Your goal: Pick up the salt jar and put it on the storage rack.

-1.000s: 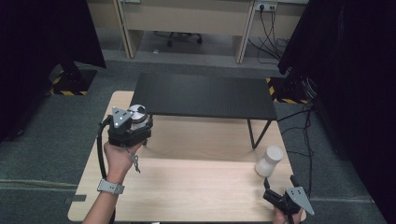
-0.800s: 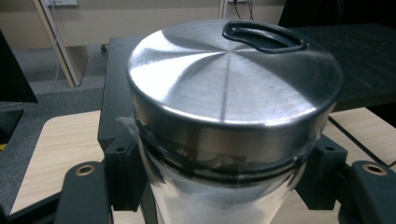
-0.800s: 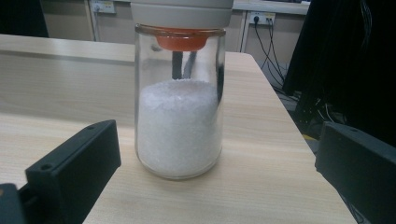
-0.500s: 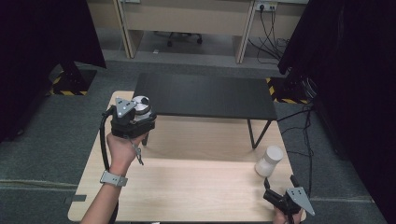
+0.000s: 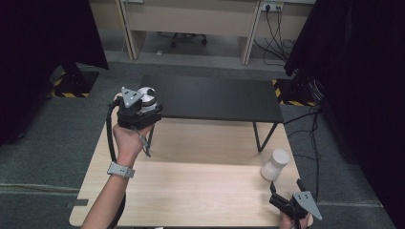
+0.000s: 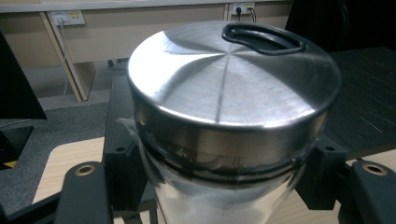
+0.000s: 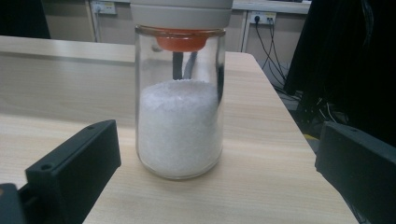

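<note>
My left gripper (image 5: 143,107) is shut on a clear jar with a brushed steel lid (image 5: 147,98), held up off the wooden table (image 5: 191,191) near the front left corner of the black shelf (image 5: 215,98). In the left gripper view the steel-lidded jar (image 6: 233,79) sits between the left gripper's (image 6: 224,186) black jaws, which press on its sides just under the lid. A glass jar of white powder (image 5: 275,163) with a white cap stands at the table's right. My right gripper (image 5: 282,196) is open just short of it. The powder jar (image 7: 180,126) stands beyond the right gripper's (image 7: 217,149) spread jaws, untouched.
The low black shelf stands on thin metal legs across the far half of the table. Grey carpet surrounds the table, with black curtains on both sides. Desks and wall sockets with cables are at the back.
My left hand has lifted the steel-lidded jar and carried it farther away, toward the black shelf. The right gripper and the powder jar have stayed put.
</note>
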Tool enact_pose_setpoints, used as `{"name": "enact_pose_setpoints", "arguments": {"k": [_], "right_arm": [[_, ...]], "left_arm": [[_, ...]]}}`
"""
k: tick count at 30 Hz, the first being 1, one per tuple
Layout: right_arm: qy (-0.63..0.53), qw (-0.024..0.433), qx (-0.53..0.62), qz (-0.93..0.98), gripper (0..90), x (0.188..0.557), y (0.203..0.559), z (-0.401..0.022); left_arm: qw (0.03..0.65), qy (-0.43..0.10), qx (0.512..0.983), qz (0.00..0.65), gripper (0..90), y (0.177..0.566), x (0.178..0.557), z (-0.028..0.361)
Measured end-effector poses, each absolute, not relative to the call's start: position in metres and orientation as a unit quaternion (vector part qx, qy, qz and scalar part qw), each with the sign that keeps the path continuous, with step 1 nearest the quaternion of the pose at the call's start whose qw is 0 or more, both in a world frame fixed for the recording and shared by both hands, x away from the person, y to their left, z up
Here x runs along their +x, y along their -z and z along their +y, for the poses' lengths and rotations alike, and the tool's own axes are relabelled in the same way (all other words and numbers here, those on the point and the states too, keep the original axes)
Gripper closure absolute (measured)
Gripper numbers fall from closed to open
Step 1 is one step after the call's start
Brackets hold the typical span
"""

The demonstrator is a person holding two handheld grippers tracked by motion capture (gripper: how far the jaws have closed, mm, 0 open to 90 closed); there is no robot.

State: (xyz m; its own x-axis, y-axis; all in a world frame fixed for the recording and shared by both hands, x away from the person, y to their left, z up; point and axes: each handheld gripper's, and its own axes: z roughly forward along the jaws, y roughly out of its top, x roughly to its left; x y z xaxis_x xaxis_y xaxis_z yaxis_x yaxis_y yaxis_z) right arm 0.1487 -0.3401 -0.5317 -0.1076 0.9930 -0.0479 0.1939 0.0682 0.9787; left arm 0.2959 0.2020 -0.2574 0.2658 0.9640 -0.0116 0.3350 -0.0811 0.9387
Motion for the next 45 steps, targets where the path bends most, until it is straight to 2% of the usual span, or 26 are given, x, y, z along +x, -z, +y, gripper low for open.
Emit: {"name": "enact_pose_setpoints", "arguments": {"k": [45], "right_arm": [[-0.442, 0.433, 0.518, 0.591, 0.3, 0.153, 0.527, -0.336]], "left_arm": [[0.444, -0.337, 0.672, 0.487, 30.7, 0.254, 0.377, 0.194]]}}
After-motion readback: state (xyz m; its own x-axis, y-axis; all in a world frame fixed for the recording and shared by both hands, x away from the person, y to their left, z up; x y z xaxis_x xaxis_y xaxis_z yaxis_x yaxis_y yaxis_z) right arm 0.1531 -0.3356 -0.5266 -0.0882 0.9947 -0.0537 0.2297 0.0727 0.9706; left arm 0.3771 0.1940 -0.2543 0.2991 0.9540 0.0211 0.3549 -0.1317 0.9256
